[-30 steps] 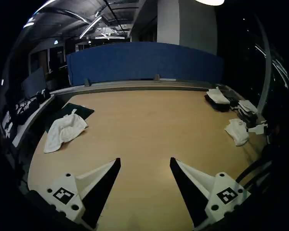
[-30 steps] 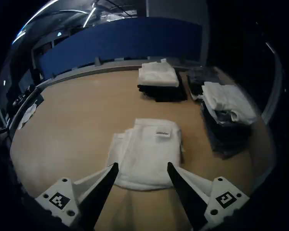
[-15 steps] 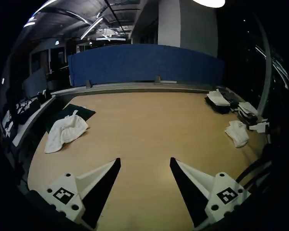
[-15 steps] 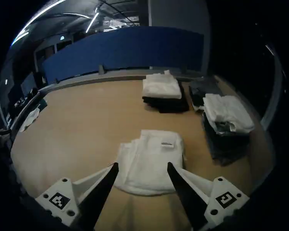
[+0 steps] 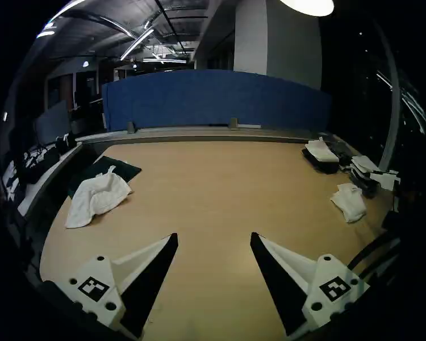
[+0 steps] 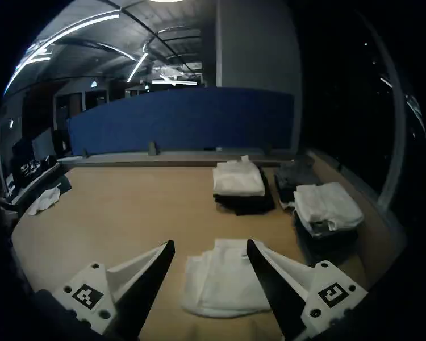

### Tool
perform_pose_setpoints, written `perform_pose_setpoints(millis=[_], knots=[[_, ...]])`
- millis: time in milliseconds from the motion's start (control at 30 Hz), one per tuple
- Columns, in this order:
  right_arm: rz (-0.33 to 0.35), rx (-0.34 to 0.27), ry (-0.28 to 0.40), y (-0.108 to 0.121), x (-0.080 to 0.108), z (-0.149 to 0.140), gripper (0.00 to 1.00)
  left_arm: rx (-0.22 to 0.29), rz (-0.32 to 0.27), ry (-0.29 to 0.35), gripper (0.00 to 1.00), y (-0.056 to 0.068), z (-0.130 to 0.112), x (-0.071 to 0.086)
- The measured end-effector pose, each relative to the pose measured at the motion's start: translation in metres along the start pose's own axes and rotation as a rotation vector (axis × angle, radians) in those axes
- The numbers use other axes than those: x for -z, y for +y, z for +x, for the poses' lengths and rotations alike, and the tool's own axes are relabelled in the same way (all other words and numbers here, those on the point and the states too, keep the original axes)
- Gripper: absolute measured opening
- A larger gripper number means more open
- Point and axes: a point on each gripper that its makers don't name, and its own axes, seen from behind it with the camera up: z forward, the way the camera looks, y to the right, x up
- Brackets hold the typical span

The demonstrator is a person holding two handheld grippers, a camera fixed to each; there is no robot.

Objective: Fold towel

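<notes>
Dim, ceiling-lit, sharp frames; fisheye-warped edges.

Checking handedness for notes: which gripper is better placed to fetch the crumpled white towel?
Left. The crumpled white towel lies nearer the open left gripper; from the right gripper view it sits far off.

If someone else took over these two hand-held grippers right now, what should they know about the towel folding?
Left hand-held gripper: open, empty, above the table.
Right hand-held gripper: open, empty, hovering over the folded white towel, not gripping it.
Done: that towel lies folded beside the stacks of folded cloths.
Left: the crumpled white towel, at the left in the left gripper view, is unfolded; likely next.
</notes>
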Motion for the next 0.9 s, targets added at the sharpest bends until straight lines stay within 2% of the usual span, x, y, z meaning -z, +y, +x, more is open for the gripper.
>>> perform_pose_setpoints(millis=[200,300,400,533,700,900], knots=[[-0.024,-0.02,0.146,-0.012,0.004,0.038,0.98,0.011,-0.004,0.037,0.95,-0.005,0.01,-0.004],[-0.048,-0.037,0.243,-0.017,0.011,0.064,0.99,0.016,-0.004,0.069,0.95,-0.009,0.019,-0.006],[-0.054,-0.047,0.306,-0.029,0.018,0.079,0.99,0.024,-0.007,0.113,0.95,-0.013,0.031,-0.008],[-0.048,-0.047,0.304,-0.044,0.019,0.083,0.99,0.035,-0.007,0.199,0.95,-0.022,0.055,-0.006],[-0.055,-0.053,0.286,-0.057,0.02,0.083,0.99,0.042,0.016,0.33,0.95,-0.041,0.094,-0.004],[-0.056,-0.062,0.261,-0.071,0.024,0.083,1.0,0.033,0.045,0.402,0.95,-0.06,0.115,-0.01]])
